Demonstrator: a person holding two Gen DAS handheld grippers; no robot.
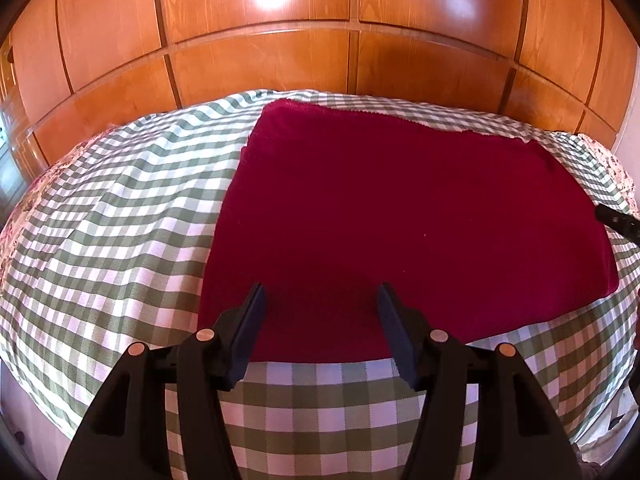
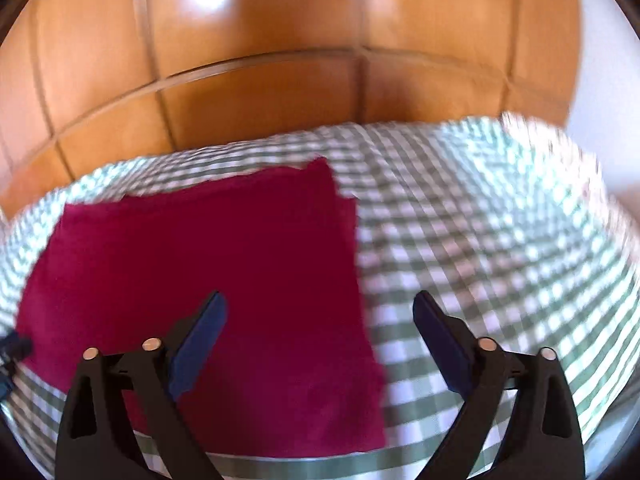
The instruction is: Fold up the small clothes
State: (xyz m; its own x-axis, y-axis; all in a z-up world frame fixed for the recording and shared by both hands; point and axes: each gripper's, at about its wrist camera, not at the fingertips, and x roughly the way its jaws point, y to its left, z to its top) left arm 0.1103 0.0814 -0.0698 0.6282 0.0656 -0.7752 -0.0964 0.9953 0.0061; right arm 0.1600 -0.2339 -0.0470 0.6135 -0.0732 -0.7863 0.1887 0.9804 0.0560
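A dark red cloth (image 1: 400, 216) lies flat on a green-and-white checked tablecloth (image 1: 120, 208). My left gripper (image 1: 320, 296) is open and empty, above the cloth's near edge. The red cloth also shows in the right wrist view (image 2: 208, 264), which is blurred. My right gripper (image 2: 320, 304) is open and empty, wide apart over the cloth's right edge. The tip of the right gripper shows at the right edge of the left wrist view (image 1: 616, 220). The left gripper's tip shows at the left edge of the right wrist view (image 2: 12, 350).
A wooden panelled wall (image 1: 320, 40) stands right behind the table. The checked tablecloth (image 2: 500, 240) spreads to the right of the cloth. The table's near edge runs just below the grippers.
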